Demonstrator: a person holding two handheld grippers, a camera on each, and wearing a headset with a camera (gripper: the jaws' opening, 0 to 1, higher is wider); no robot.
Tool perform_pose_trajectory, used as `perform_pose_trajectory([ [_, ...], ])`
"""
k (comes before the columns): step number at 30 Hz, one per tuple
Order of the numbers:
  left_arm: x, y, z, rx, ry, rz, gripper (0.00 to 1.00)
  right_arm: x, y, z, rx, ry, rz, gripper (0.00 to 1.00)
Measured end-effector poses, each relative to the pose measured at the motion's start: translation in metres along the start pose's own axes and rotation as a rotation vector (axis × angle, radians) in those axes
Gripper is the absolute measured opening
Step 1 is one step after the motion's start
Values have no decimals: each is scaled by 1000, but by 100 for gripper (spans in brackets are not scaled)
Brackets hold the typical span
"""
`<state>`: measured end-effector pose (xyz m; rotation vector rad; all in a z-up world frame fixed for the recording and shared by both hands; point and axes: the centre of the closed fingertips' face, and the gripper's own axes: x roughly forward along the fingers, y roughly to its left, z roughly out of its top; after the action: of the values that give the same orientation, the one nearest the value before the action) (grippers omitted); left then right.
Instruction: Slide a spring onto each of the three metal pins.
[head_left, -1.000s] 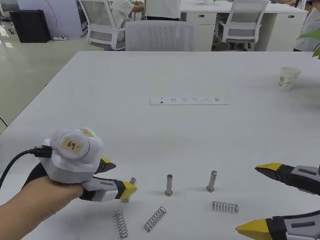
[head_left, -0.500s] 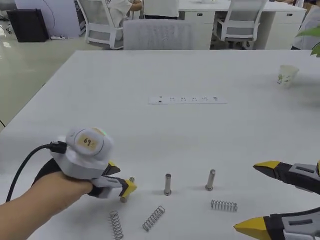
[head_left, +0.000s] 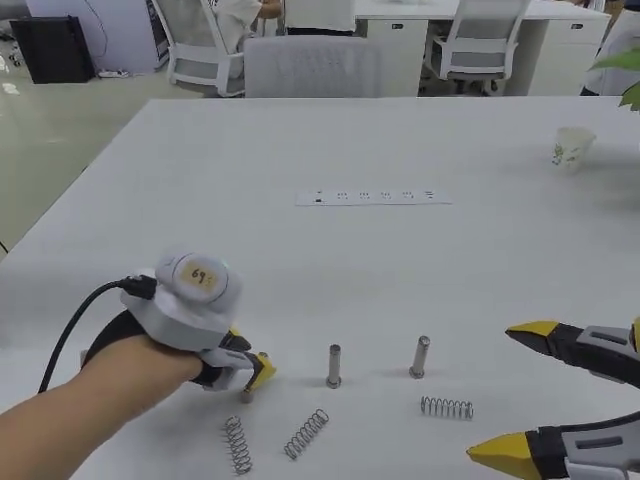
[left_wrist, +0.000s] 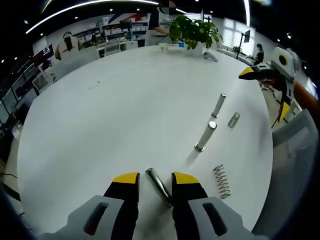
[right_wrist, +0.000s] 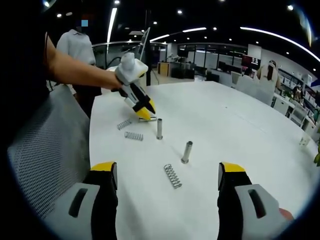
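Three grey metal pins are on the white table (head_left: 330, 270). Two stand upright, the middle pin (head_left: 334, 365) (left_wrist: 206, 136) (right_wrist: 159, 128) and the right pin (head_left: 420, 357) (left_wrist: 219, 105) (right_wrist: 186, 151). My left gripper (head_left: 256, 372) (left_wrist: 156, 181) is shut on the left pin (head_left: 247, 395) (left_wrist: 159, 185) (right_wrist: 148, 119), which is tilted between its jaws. Three springs lie loose in front: a left spring (head_left: 237, 444) (right_wrist: 124, 123), a middle spring (head_left: 306, 434) (left_wrist: 221, 180) (right_wrist: 133, 135), and a right spring (head_left: 446, 407) (left_wrist: 233, 120) (right_wrist: 172, 176). My right gripper (head_left: 512, 392) (right_wrist: 169, 170) hangs open right of them.
A flush power strip (head_left: 372, 198) sits mid-table and a paper cup (head_left: 572, 148) lies at the far right. Office chairs (head_left: 315, 68) line the far edge. A potted plant (left_wrist: 192, 31) stands at the table's end.
My left gripper moved slightly right and down onto the left pin, and the pin went from upright to tilted between its jaws. The right gripper stayed put.
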<state>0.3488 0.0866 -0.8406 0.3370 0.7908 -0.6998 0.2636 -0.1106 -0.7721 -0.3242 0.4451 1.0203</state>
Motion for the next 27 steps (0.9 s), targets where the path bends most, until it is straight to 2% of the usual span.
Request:
perform_pose_trajectory([
  [6,2,0,-4,-11,19,5,16,0,0,0,0,1,2,83],
  [16,4,4,-3,-40,30,18,11,0,-1,0,0,1,3,83],
  [27,8,2,-6,-25,60,18,7,0,-2,-3,1,7,4,83],
])
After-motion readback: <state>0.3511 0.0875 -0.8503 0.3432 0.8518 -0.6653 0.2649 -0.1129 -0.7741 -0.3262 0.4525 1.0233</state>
